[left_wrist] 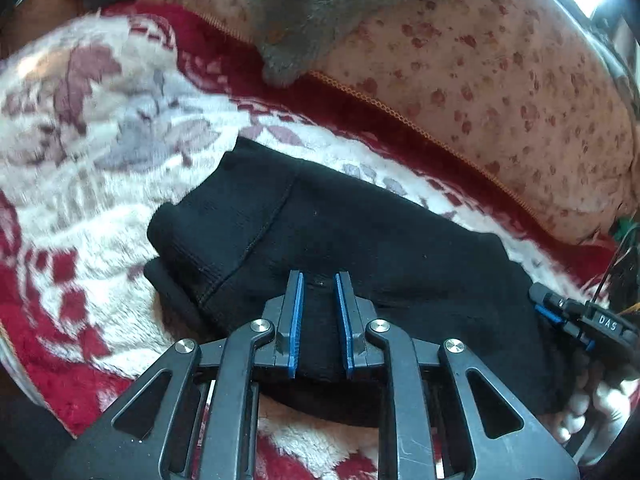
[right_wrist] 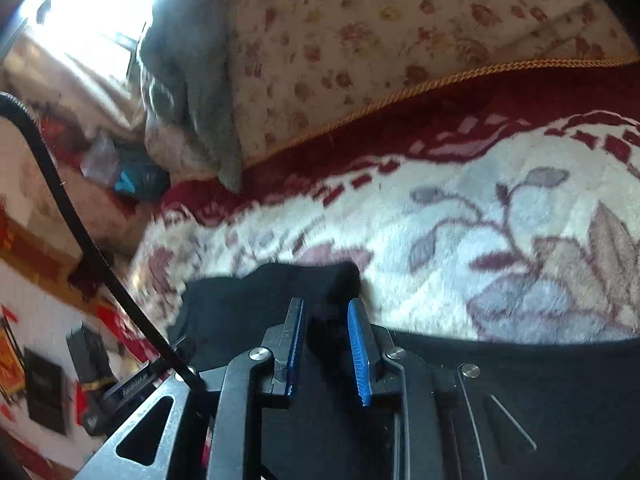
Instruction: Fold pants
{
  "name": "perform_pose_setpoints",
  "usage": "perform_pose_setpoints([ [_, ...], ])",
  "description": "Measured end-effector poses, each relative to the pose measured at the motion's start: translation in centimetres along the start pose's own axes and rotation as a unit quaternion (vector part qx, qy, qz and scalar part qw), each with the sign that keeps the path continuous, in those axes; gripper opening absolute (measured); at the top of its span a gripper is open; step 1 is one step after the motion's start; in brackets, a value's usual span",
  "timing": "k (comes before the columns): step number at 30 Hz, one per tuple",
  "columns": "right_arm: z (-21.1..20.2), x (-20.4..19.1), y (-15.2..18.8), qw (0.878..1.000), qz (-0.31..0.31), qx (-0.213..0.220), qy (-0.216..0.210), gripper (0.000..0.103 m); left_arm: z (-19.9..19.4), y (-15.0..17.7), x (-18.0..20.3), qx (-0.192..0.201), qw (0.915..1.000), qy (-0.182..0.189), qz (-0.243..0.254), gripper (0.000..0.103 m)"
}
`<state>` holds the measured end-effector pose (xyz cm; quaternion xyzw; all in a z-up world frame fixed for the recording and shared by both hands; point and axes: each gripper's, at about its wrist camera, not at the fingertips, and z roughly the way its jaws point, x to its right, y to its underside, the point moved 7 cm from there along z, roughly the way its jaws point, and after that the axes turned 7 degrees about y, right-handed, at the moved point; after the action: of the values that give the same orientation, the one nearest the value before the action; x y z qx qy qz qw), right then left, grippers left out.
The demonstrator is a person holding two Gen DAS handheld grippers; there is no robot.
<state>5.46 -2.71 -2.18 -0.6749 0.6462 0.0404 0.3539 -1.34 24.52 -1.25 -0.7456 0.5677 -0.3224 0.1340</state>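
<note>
A bed covered by a plush red-and-cream floral blanket (left_wrist: pixel 92 152) is seen ahead of both grippers. The black pants (left_wrist: pixel 320 232) are laid folded on it, directly under and ahead of the left gripper (left_wrist: pixel 319 280). Beyond them, a floral cushion (left_wrist: pixel 500 92) is set along the blanket's far edge, draped with a grey cloth (left_wrist: pixel 304 12).

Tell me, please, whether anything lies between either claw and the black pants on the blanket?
Nothing visible does. The left claw already has black pants fabric between its blue pads, and the right claw sits directly on the same fabric. Only the fleece blanket surrounds them.
</note>
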Motion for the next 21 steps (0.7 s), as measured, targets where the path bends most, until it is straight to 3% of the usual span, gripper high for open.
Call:
perform_pose_setpoints([
  [2, 0.4, 0.1, 0.1, 1.0, -0.017, 0.009, 0.014, 0.021, -0.3, -0.1, 0.7, 0.0, 0.9999, -0.012, 0.011, 0.016],
  [6, -2.2, 0.0, -0.2, 1.0, -0.017, 0.021, 0.008, 0.021, -0.9, -0.1, 3.0, -0.008, 0.9997, 0.016, 0.016, 0.017],
  [9, -6.5, 1.5, 0.0, 0.999, 0.0, 0.045, 0.012, 0.025, -1.5, 0.0, 6.5, -0.009, 0.9978, 0.052, 0.039, 0.04],
  [10, -8.0, 2.4, 0.3, 0.998, 0.01, 0.055, 0.015, 0.028, -1.7, 0.2, 8.3, -0.011, 0.9959, 0.075, 0.049, 0.053],
  [11, -9.5, 3.6, 0.7, 0.997, 0.023, 0.063, 0.022, 0.03, -1.7, 0.2, 9.5, -0.014, 0.9941, 0.092, 0.056, 0.059],
  [13, -12.5, 6.2, 1.8, 0.996, 0.043, 0.073, 0.042, 0.031, -1.8, 0.6, 12.6, -0.02, 0.9895, 0.12, 0.078, 0.059],
  [18, -19.4, 12.8, 5.4, 0.987, 0.103, 0.078, 0.092, 0.032, -0.5, 2.5, 20.9, -0.073, 0.9699, 0.193, 0.13, 0.059],
  [21, -22.7, 15.8, 7.9, 0.98, 0.141, 0.082, 0.117, 0.034, 0.4, 3.9, 26.1, -0.108, 0.949, 0.242, 0.171, 0.059],
])
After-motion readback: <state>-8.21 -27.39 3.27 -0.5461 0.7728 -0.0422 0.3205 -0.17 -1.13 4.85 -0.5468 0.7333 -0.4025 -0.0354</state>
